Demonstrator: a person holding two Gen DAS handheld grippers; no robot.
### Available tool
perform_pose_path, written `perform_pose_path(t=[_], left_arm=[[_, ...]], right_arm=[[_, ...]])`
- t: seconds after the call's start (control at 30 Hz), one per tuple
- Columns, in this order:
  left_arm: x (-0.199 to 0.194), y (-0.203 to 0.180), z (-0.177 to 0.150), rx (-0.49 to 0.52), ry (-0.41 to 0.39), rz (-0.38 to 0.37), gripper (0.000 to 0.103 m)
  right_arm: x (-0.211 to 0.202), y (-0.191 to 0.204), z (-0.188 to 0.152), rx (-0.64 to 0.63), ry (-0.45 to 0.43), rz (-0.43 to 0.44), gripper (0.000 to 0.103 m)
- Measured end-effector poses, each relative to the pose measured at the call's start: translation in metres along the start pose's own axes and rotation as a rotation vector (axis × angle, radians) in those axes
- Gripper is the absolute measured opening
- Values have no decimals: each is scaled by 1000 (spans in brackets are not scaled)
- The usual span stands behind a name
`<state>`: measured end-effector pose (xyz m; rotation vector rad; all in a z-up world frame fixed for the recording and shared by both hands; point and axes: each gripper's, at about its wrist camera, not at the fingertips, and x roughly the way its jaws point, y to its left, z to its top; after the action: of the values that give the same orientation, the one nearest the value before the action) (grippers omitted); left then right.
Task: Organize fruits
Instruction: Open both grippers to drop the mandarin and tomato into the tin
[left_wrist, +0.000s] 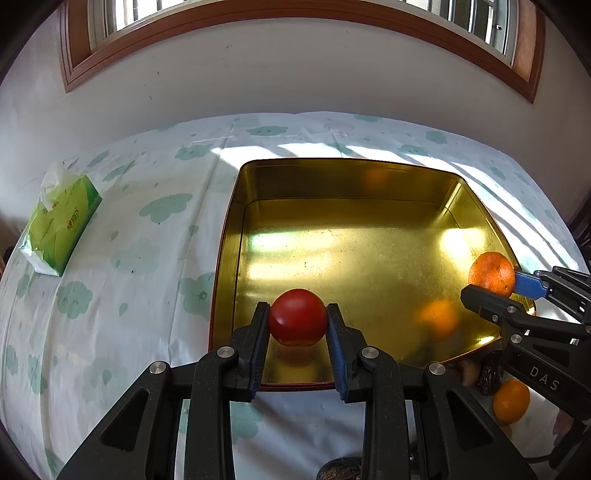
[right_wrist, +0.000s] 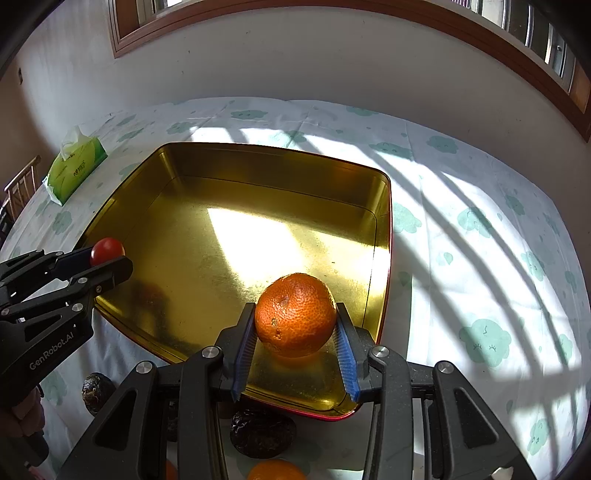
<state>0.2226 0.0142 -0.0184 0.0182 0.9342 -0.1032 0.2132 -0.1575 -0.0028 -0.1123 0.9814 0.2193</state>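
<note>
A gold metal tray (left_wrist: 332, 177) with a red outer rim lies on the table; it also shows in the right wrist view (right_wrist: 266, 155). My left gripper (left_wrist: 297, 319) is shut on a red tomato (left_wrist: 297, 317) and holds it over the tray's near edge; the tomato also shows in the right wrist view (right_wrist: 107, 250). My right gripper (right_wrist: 295, 317) is shut on an orange mandarin (right_wrist: 295, 314) over the tray's near right corner; the mandarin also shows in the left wrist view (left_wrist: 491, 274).
A green tissue pack (left_wrist: 61, 225) lies at the far left on the cloud-print tablecloth (left_wrist: 147, 229). In front of the tray lie another orange (left_wrist: 511, 400), dark wrinkled fruits (right_wrist: 262, 432) and a brownish one (left_wrist: 469, 371).
</note>
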Motion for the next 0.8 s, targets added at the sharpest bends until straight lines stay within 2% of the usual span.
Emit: perform_pose_path(t=[0.43,0.8], left_arm=[[3,1,2,-7,8,18,32],[-12,3,-3,-23,-1,13,32]], right_arm=[[-6,-2,-2,2,-13,14,42],[-26,1,-3,2,-47,27,46]])
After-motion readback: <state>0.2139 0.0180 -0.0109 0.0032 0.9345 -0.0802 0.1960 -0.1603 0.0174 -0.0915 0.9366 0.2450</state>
